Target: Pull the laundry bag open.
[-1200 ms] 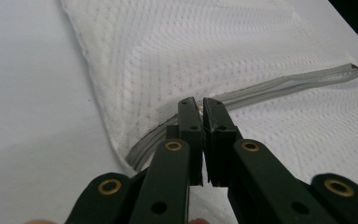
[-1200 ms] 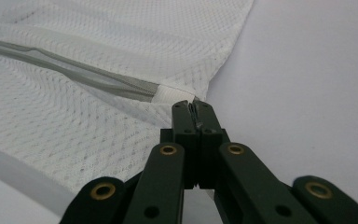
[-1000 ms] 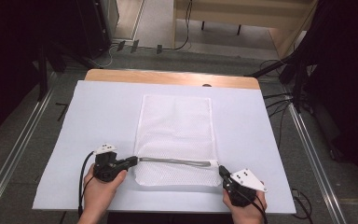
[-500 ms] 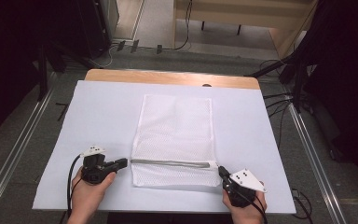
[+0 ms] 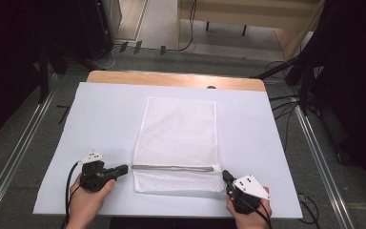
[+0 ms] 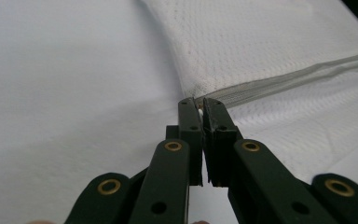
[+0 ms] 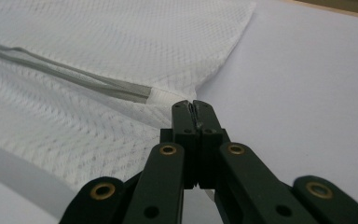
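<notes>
A white mesh laundry bag [image 5: 180,143] is lying flat in the middle of the worktop [image 5: 100,119], on its white cover, with a grey zipper [image 5: 174,168] running across it near the person's edge. The left gripper [image 5: 124,169] is sitting at the zipper's left end, held low in the person's left hand [image 5: 88,200]. In the left gripper view its jaws are pressed together, pinching a small white bit, apparently the zipper pull [image 6: 199,111], right where the zipper meets the bag's side edge. Over on the other side, the right gripper [image 5: 227,178] is sitting at the bag's near right corner, gripped by the right hand [image 5: 248,214]. In the right gripper view its jaws are squeezed tight against each other just past the white tab [image 7: 161,96] at the zipper's end; a sliver of something is showing between the tips, but whether that is mesh is too fine to tell. The bag's far portion is lying smooth, and the strip below the zipper is rippling slightly between the two grippers.
</notes>
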Action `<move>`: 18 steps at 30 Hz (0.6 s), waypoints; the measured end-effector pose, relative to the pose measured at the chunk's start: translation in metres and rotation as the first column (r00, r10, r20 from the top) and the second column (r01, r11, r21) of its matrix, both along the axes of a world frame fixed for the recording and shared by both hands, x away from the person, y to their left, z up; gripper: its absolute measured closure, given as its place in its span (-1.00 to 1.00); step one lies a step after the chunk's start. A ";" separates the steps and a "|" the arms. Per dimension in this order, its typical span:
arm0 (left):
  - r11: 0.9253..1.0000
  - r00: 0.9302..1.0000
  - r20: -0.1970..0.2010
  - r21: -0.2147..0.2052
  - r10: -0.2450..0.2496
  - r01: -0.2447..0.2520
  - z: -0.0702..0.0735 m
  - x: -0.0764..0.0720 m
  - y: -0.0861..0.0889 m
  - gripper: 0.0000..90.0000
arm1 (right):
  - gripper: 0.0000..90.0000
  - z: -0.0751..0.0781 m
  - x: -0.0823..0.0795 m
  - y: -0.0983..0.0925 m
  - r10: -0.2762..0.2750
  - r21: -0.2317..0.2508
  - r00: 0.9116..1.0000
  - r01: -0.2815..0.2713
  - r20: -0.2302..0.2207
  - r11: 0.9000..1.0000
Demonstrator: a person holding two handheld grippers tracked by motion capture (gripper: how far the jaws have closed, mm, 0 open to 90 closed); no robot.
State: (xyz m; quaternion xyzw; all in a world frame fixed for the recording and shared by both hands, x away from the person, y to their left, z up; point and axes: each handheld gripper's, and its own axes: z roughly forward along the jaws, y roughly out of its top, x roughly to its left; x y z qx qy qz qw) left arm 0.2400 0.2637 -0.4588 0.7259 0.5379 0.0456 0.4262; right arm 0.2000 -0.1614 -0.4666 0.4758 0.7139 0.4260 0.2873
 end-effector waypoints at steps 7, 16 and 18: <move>1.000 0.997 0.074 0.004 0.011 -0.011 0.003 -0.004 -0.002 0.23 | 0.54 -0.001 0.001 -0.001 -0.009 0.047 1.000 0.008 0.021 0.999; 0.993 0.976 0.196 0.061 0.089 -0.103 0.011 -0.011 0.009 -0.72 | 0.05 0.002 0.006 -0.017 0.035 0.142 0.998 -0.041 0.044 0.989; 0.990 0.974 0.203 0.075 0.105 -0.122 0.010 -0.010 0.013 -0.80 | -0.04 0.003 0.007 -0.021 0.063 0.170 0.996 -0.072 0.060 0.983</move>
